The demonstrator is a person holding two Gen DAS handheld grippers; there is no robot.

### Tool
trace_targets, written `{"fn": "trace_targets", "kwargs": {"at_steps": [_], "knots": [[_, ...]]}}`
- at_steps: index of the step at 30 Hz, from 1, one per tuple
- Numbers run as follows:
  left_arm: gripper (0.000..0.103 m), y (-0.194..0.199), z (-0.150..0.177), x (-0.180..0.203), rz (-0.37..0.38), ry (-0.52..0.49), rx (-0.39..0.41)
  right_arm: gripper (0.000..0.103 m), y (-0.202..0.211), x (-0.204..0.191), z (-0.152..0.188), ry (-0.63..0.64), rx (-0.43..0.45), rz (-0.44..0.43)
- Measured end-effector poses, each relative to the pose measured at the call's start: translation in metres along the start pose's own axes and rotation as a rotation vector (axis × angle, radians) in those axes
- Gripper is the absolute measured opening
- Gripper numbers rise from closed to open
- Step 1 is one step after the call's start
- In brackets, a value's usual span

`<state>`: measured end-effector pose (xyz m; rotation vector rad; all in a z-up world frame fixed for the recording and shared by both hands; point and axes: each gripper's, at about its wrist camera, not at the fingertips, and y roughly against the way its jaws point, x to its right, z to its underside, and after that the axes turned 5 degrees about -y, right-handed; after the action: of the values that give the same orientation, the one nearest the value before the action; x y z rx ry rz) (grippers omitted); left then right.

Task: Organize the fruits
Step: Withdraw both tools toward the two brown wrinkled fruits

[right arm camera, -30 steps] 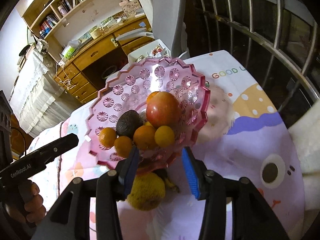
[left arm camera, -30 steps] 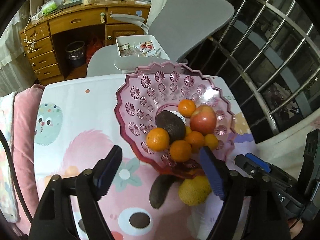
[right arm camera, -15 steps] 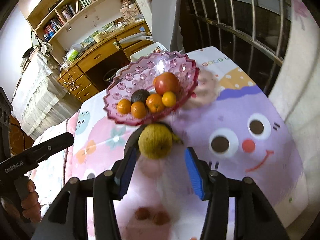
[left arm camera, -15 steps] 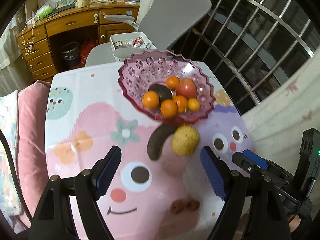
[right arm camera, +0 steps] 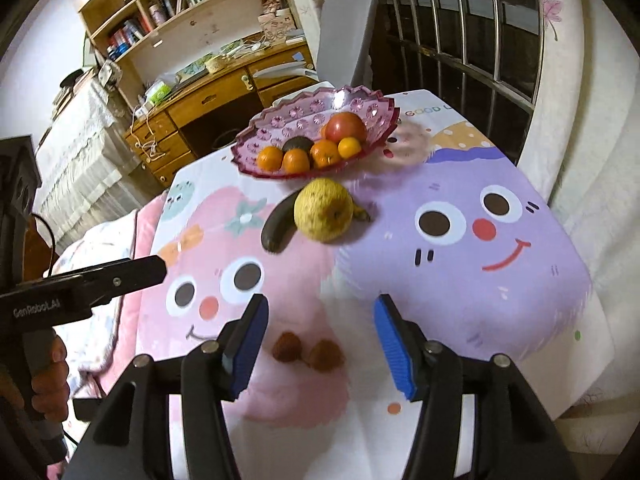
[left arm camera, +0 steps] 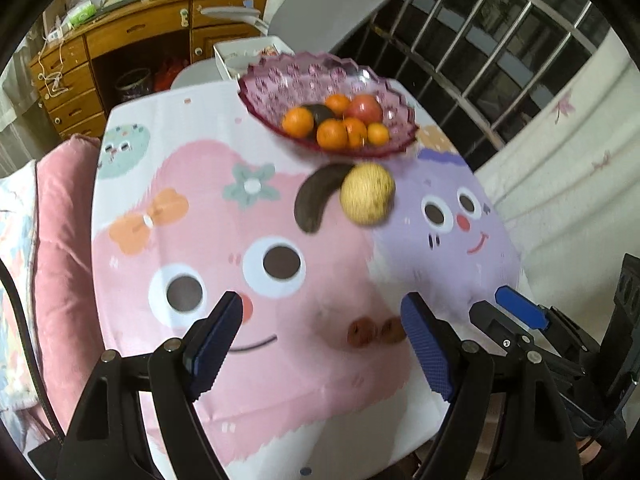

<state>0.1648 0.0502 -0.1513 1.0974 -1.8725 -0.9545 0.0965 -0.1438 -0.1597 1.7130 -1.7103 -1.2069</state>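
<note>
A pink glass bowl (left arm camera: 272,92) (right arm camera: 280,120) at the table's far side holds several oranges, a red apple (right arm camera: 345,127) and a dark avocado. In front of it lie a yellow pear (left arm camera: 367,194) (right arm camera: 323,210) and a blackened banana (left arm camera: 318,196) (right arm camera: 280,224). Two small reddish lychees (left arm camera: 374,332) (right arm camera: 306,352) sit near the front edge. My left gripper (left arm camera: 320,344) hangs open and empty above the cloth, the lychees just inside its right finger. My right gripper (right arm camera: 318,346) is over the lychees, its jaws opening, pads clear of them.
A cartoon-print cloth (right arm camera: 480,200) covers the table. A pink cushion (left arm camera: 60,240) lies along its left side. A grey chair (left arm camera: 332,4), a wooden desk (left arm camera: 132,40) and a barred window (right arm camera: 460,32) stand behind. A hand holds the left gripper's handle (right arm camera: 44,368).
Both grippers have drawn back from the bowl toward the table's near edge. The pear, banana and lychees have come into full view. The right jaws have widened.
</note>
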Motion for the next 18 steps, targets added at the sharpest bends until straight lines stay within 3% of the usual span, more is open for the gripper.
{"fn": "trace_targets", "kwargs": {"at_steps": [10,18], "knots": [[0.08,-0.043,0.024,0.009,-0.008,0.003,-0.068,0.056,-0.012,-0.004,0.045,0.116,-0.019,0.069],[0.08,-0.074,0.027,0.016,0.02,-0.005,-0.127,0.056,-0.029,-0.01,0.06,0.242,-0.004,0.114]]}}
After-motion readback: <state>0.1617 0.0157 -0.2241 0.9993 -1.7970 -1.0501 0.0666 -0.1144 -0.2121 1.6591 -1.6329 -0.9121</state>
